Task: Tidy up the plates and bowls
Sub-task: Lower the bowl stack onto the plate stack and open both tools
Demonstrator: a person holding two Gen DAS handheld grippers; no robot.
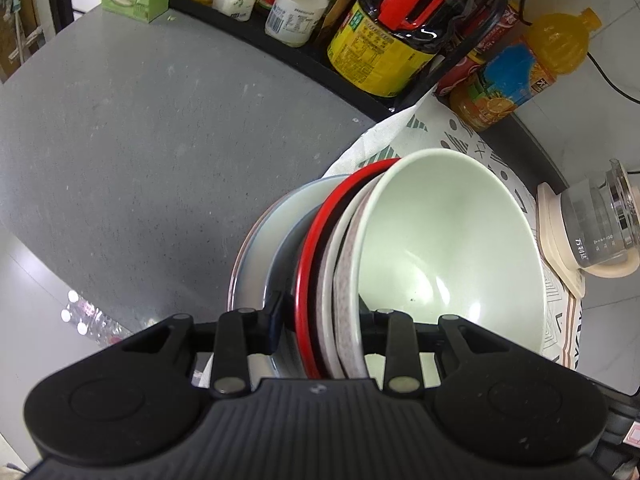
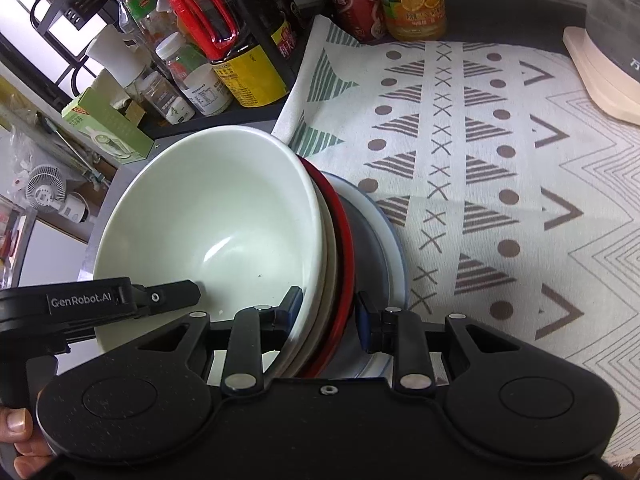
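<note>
While both grippers are clamping the same nested stack, the left gripper (image 1: 320,312) is pinching its rims from the near edge, jaws closed on the stack. At the stack's left a pale grey-blue plate (image 1: 256,236) is lying, then a red-rimmed dish (image 1: 316,232), a speckled bowl (image 1: 346,264) and, at three o'clock, the pale green bowl (image 1: 448,240). The right gripper (image 2: 328,312) is gripping those rims too, above the patterned cloth (image 2: 500,160) covering the worktop (image 1: 140,140).
</note>
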